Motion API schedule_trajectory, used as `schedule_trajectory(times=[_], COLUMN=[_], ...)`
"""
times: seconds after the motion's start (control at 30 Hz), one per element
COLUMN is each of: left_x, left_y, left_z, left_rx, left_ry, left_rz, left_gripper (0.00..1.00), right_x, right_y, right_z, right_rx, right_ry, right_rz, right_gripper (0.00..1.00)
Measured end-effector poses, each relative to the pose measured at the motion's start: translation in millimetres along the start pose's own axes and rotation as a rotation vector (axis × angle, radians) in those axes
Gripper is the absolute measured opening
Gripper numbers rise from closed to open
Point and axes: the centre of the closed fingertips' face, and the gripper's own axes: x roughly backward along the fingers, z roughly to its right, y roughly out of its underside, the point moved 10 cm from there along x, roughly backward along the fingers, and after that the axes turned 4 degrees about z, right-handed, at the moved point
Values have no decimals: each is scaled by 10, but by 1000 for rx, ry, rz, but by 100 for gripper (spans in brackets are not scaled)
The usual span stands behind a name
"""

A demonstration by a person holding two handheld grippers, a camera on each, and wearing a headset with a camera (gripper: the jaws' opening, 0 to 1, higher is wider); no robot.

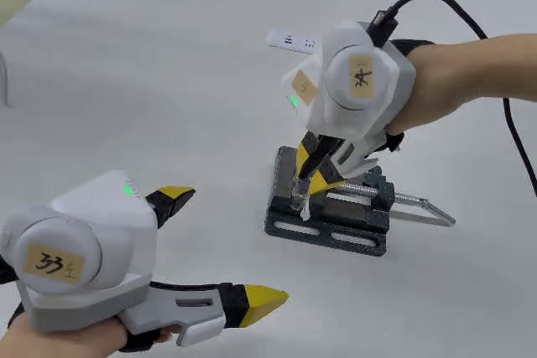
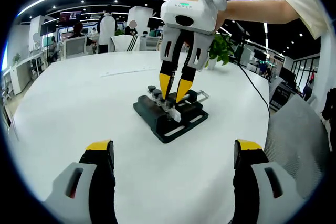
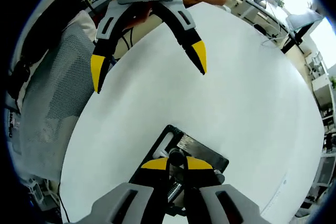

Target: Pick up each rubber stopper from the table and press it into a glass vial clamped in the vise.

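Observation:
A black vise (image 1: 331,228) stands on the white table (image 1: 168,81) with a glass vial (image 1: 300,209) clamped in it. My right gripper (image 1: 303,192) points down onto that vial, shut on a dark rubber stopper (image 3: 176,156) held between its yellow tips right over the vise (image 3: 202,153). In the left gripper view the right gripper (image 2: 174,92) stands over the vise (image 2: 168,115), and two more vials with dark stoppers (image 2: 153,92) sit in the jaws behind it. My left gripper (image 1: 222,245) hovers open and holds nothing, near the front left.
A white flat device (image 1: 289,40) lies on the table behind the vise. A black cable (image 1: 470,18) runs from the right gripper past the person's arm. The vise handle (image 1: 424,204) sticks out to the right. Chairs and desks stand beyond the table.

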Motion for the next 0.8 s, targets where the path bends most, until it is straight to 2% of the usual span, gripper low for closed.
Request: schedule_trajectory(times=[0.07, 0.13, 0.3, 0.5, 0.8], left_x=[-9, -17, -28, -47, -62], left_y=[-6, -10, -15, -17, -10], left_z=[2, 6, 14, 30, 29], left_rx=[-1, 0, 0, 2, 1], left_ry=[1, 2, 5, 10, 11], left_rz=[1, 2, 4, 4, 5], left_gripper=[94, 94, 94, 93, 93], right_x=[3, 3, 9, -1, -14], right_y=[-4, -5, 6, -34, -21], right_z=[-7, -14, -14, -38, -20], right_rx=[-43, -48, -112, -154, -124], right_ry=[4, 6, 22, 50, 34], right_rz=[-7, -11, -5, -36, -31], right_gripper=[4, 4, 3, 3, 5])
